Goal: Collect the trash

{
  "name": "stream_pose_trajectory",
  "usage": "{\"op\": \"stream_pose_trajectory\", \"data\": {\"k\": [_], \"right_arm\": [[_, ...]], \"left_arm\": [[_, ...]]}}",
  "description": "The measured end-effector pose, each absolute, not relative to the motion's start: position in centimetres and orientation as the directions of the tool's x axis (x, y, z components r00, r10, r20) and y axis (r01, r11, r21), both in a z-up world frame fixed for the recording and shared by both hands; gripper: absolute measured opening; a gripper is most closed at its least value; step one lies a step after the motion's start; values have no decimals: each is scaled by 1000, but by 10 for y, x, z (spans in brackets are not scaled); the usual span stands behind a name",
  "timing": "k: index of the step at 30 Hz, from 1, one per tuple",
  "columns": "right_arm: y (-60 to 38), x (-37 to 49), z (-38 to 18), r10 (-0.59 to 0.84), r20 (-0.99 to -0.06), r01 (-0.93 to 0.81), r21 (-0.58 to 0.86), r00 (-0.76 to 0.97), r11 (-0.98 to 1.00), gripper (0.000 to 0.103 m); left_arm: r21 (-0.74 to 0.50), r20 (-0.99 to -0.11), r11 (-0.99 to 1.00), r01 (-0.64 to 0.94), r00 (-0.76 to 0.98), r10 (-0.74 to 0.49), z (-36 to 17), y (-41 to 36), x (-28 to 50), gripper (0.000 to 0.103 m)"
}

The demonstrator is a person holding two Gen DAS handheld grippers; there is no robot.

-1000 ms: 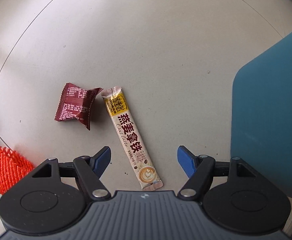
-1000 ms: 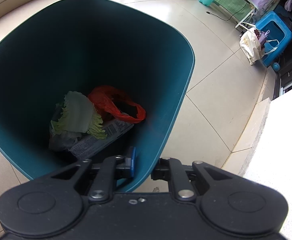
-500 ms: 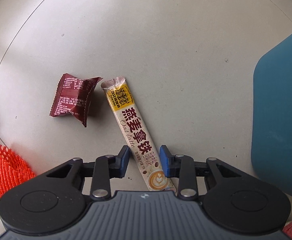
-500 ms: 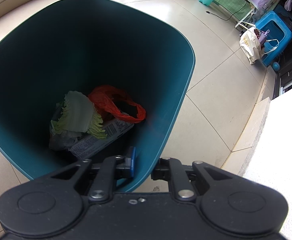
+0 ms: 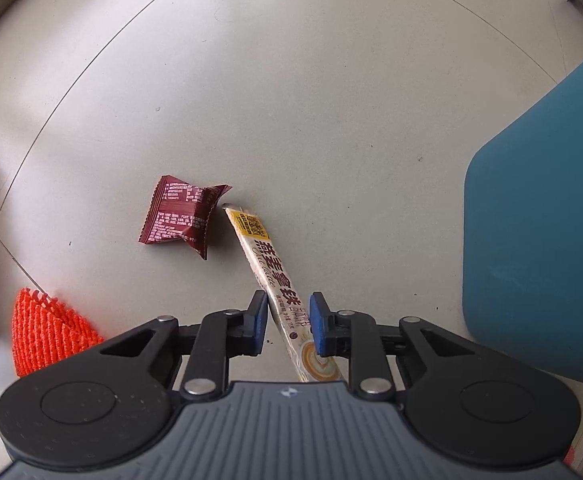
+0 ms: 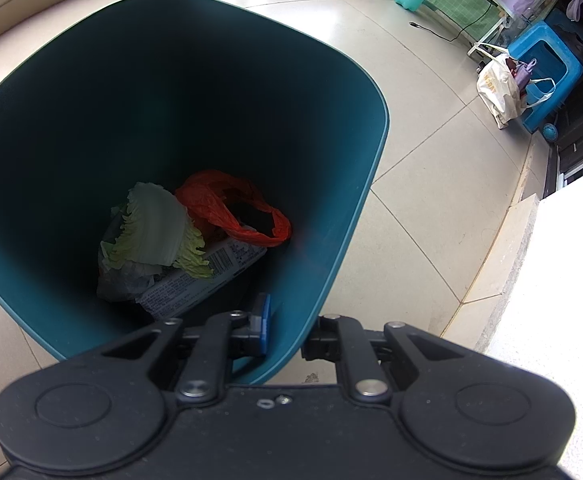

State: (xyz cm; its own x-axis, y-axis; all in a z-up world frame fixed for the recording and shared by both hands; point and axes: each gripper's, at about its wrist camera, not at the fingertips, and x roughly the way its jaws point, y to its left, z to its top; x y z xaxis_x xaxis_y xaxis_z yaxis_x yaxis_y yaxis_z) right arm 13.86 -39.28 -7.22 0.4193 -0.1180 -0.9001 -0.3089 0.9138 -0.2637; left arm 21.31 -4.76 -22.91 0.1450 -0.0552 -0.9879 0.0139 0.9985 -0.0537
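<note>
A long beige latte stick packet [image 5: 269, 264] runs from the floor up between the blue pads of my left gripper [image 5: 288, 318]. The jaws are closing and both pads press on the packet's near end, which is raised and tilted. A crumpled dark red snack wrapper [image 5: 183, 216] lies on the floor just left of the packet's far tip. My right gripper [image 6: 287, 336] is shut on the near rim of the teal trash bin [image 6: 355, 184], one pad inside and one finger outside. In the bin lie a cabbage leaf [image 6: 153, 228], an orange plastic bag [image 6: 227, 204] and a printed white package [image 6: 211, 276].
An orange foam net [image 5: 47, 332] lies on the floor at the lower left. The bin's outer wall [image 5: 539, 240] fills the right of the left wrist view. Far right of the bin stand a blue stool [image 6: 547, 60], a white bag [image 6: 499, 88] and a raised stone step [image 6: 503, 252].
The left jaws went from wide apart to closed on the latte packet, and its near end rose off the floor. The right gripper and the bin have not moved.
</note>
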Motion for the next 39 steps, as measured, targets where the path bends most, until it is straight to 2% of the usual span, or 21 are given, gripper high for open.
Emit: {"op": "stream_pose_trajectory", "data": {"k": [7,11,14,22,28,33,39], "right_arm": [[-392,138,-73,-121,-899,-306,-266,420,914,13],[-392,139,-72,-121,-899,-305,-266,421,914,13],[-392,139,-72,-120,-898,-304,-265,423,915,13],[-392,138,-72,-120,-897,-302,-266,425,916,13],[-392,138,-72,-119,-897,-302,-265,425,916,13],[-392,138,-71,-116,-896,-301,-262,428,917,13],[-393,138,-71,-106,-896,-305,-255,432,918,13]], "left_arm": [[-95,-985,995,-43,151,-88,-205,-34,211,11],[-108,-974,994,-28,202,-100,-165,-30,206,9],[-168,-958,985,-31,242,-155,-128,-25,204,8],[-215,-901,972,97,363,-236,1,-54,194,8],[-247,-844,939,241,423,-331,64,-101,192,8],[-206,-847,916,344,407,-343,61,-160,201,8],[-166,-881,884,436,337,-332,20,-229,212,8]]}}
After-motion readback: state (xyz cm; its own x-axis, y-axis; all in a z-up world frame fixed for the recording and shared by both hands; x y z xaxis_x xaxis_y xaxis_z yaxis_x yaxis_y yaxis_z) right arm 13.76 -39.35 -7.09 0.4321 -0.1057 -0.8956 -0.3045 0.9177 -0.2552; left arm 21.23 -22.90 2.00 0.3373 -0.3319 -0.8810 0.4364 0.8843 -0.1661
